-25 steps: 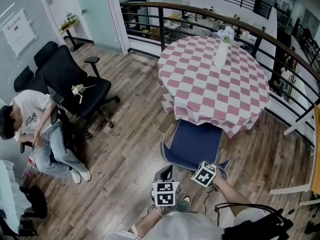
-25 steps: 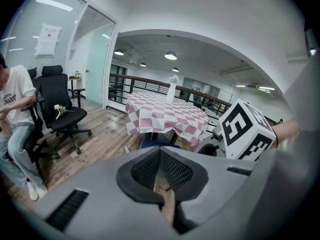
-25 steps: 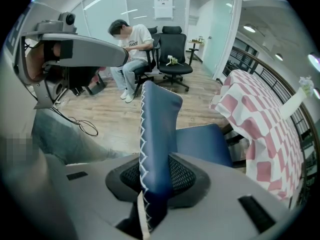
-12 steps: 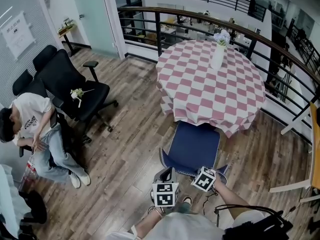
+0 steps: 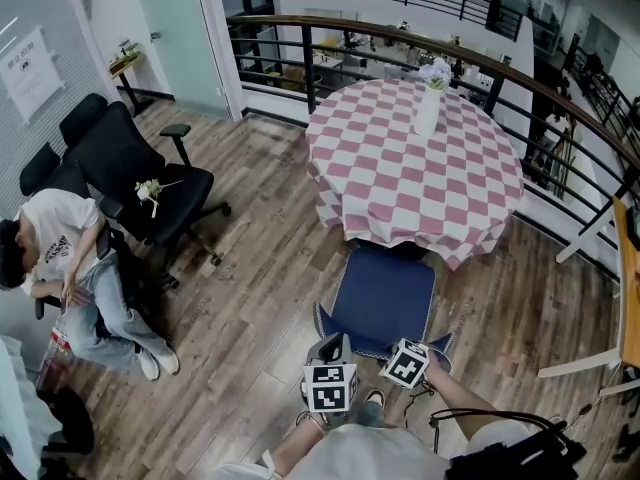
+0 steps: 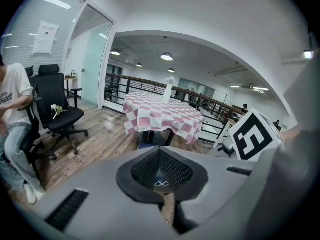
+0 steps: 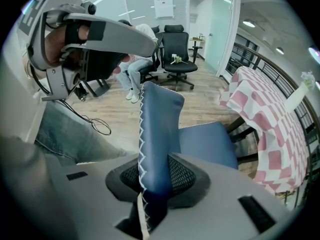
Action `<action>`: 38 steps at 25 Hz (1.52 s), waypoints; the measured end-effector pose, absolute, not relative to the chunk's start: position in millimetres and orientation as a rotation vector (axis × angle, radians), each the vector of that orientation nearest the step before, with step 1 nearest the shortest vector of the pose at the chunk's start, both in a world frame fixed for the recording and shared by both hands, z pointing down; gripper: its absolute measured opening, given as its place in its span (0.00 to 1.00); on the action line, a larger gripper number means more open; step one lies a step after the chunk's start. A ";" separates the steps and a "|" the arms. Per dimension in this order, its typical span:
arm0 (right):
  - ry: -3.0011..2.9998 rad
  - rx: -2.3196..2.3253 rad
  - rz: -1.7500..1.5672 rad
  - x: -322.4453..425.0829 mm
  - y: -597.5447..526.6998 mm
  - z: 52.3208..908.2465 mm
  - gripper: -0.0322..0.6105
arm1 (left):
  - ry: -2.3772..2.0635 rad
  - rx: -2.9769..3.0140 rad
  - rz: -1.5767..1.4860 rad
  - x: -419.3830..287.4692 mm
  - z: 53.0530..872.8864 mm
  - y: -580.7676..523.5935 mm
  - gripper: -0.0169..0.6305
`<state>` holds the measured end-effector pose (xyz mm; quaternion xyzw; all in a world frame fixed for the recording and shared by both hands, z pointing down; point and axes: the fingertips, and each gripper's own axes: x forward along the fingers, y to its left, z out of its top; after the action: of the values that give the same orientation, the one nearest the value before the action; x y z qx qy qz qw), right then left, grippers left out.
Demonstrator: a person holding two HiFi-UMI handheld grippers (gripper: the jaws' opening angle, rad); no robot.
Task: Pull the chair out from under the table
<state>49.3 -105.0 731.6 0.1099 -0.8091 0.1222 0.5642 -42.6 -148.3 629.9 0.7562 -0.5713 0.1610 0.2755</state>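
The blue chair (image 5: 385, 293) stands at the near edge of the round table (image 5: 415, 158) with its pink-and-white checked cloth, its seat mostly out from under it. My right gripper (image 5: 412, 346) is shut on the top of the chair's backrest (image 7: 157, 129), which has white stitching and fills the gap between the pads (image 7: 182, 174). The seat (image 7: 207, 144) shows beyond it. My left gripper (image 5: 333, 350) hovers at the backrest's left corner, its jaws shut on nothing (image 6: 160, 159), pointing towards the table (image 6: 162, 114).
A white vase (image 5: 428, 108) with flowers stands on the table. A black railing (image 5: 300, 53) curves behind it. Two black office chairs (image 5: 130, 168) and a seated person (image 5: 70, 258) are at the left. Wooden furniture (image 5: 628, 288) is at the right edge.
The chair has slid a little further out from under the table towards me, with my right gripper still on its backrest. The left gripper has hardly moved.
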 end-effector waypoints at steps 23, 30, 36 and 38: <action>-1.898 0.180 0.370 33.0 -21.2 731.4 0.21 | -1.448 2.083 0.448 -40.5 633.5 -139.0 0.03; -1.901 0.162 0.394 32.5 -21.8 733.9 0.23 | -1.417 2.082 0.458 -34.0 643.8 -147.4 0.03; -1.938 0.133 0.415 32.4 -20.8 735.0 0.26 | -1.418 2.077 0.465 -31.9 645.6 -155.6 0.03; -1.952 0.125 0.430 31.5 -21.5 735.4 0.28 | -1.417 2.079 0.470 -31.0 644.7 -157.4 0.03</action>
<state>31.5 -21.5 735.4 0.0525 -0.8210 0.1810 0.5389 -31.0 -157.4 644.7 0.7780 -0.5304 0.1760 0.2869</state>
